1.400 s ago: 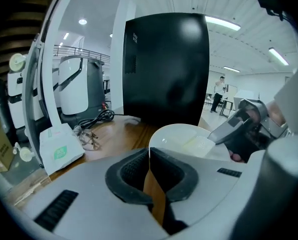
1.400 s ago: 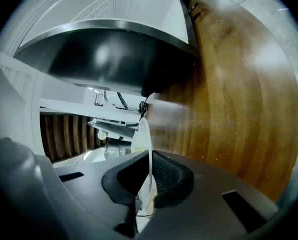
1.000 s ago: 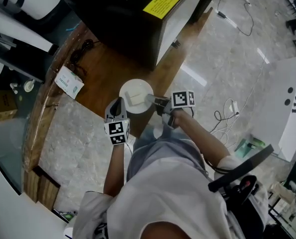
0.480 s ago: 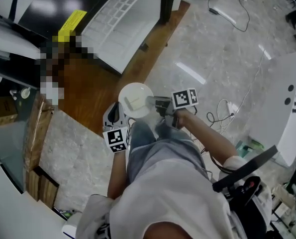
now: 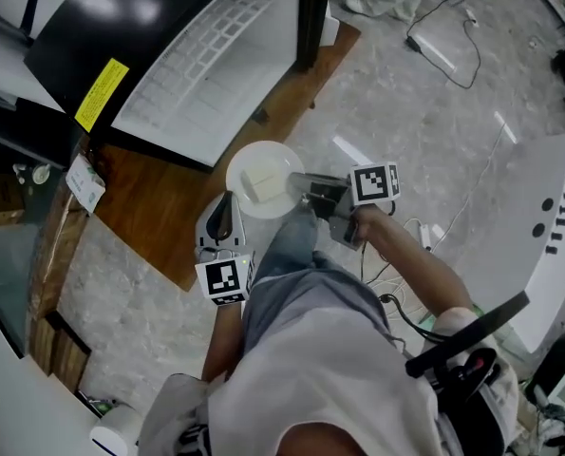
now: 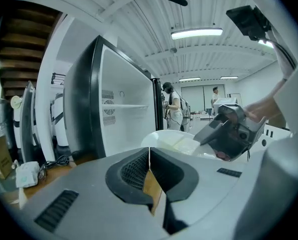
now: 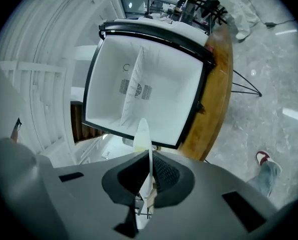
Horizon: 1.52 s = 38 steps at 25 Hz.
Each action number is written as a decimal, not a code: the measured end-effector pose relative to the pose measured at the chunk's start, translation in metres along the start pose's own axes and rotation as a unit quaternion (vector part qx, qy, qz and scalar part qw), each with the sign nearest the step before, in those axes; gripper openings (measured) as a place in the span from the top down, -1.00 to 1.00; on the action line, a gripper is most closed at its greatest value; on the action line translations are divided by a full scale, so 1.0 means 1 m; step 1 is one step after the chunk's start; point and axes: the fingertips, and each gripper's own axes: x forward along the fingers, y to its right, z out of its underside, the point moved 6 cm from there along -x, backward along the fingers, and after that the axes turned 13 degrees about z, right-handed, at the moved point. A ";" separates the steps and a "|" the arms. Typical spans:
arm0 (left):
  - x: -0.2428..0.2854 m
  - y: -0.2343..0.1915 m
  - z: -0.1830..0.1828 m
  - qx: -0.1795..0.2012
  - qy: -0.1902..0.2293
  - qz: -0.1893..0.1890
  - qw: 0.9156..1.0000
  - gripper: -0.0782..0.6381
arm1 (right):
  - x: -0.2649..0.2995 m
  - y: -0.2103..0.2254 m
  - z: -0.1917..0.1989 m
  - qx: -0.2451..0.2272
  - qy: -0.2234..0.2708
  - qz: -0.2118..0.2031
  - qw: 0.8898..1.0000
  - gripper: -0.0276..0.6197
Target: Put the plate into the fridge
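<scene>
Now I am pinching the plate (image 5: pixel 255 162) by its rim in my right gripper (image 5: pixel 299 187), jaws nearly shut; tilting could drop it.

We saw a grey marbled stone floor (image 5: pixel 424 131) carrying a raised brown wooden platform (image 5: pixel 159 207). On that platform stood the black-framed white fridge (image 5: pixel 206 65), and a small white box (image 5: pixel 85 184) lay near its edge.

Grey marbled floor (image 5: pixel 434 112) across right half of head view. Wooden platform (image 5: pixel 159 207) at centre left. White unit (image 5: pixel 534 245) at right edge. Left gripper view: white ribbed ceiling (image 6: pixel 138 14), lit strip light (image 6: pixel 196 33) near top.
</scene>
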 end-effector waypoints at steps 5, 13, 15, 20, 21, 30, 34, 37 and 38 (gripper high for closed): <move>0.109 -0.023 -0.086 0.028 -0.013 -0.049 0.998 0.72 | 0.000 -0.028 -0.146 -0.049 -0.027 -0.014 0.998 0.84; 0.156 -0.040 -0.142 0.001 -0.003 -0.074 0.997 0.73 | 0.014 -0.070 -0.233 -0.144 -0.063 -0.031 0.987 0.84; 0.163 -0.043 -0.159 0.012 0.008 -0.083 0.996 0.73 | 0.017 -0.081 -0.253 -0.152 -0.066 -0.047 0.985 0.84; 0.173 -0.048 -0.196 0.016 0.037 -0.129 0.991 0.73 | 0.030 -0.108 -0.291 -0.149 -0.082 -0.096 0.981 0.84; 0.175 -0.051 -0.200 0.019 0.038 -0.141 0.989 0.73 | 0.035 -0.112 -0.298 -0.146 -0.084 -0.100 0.981 0.84; 0.207 -0.041 -0.212 0.018 0.029 -0.183 0.982 0.72 | 0.071 -0.123 -0.342 -0.092 -0.101 -0.097 0.986 0.84; 0.228 -0.038 -0.211 0.020 0.020 -0.193 0.981 0.73 | 0.074 -0.122 -0.343 -0.068 -0.112 -0.091 0.987 0.84; 0.241 -0.040 -0.216 0.019 0.019 -0.208 0.978 0.73 | 0.074 -0.122 -0.352 -0.063 -0.114 -0.084 0.988 0.84; 0.244 -0.042 -0.216 0.016 0.018 -0.213 0.977 0.73 | 0.074 -0.121 -0.355 -0.059 -0.115 -0.082 0.988 0.84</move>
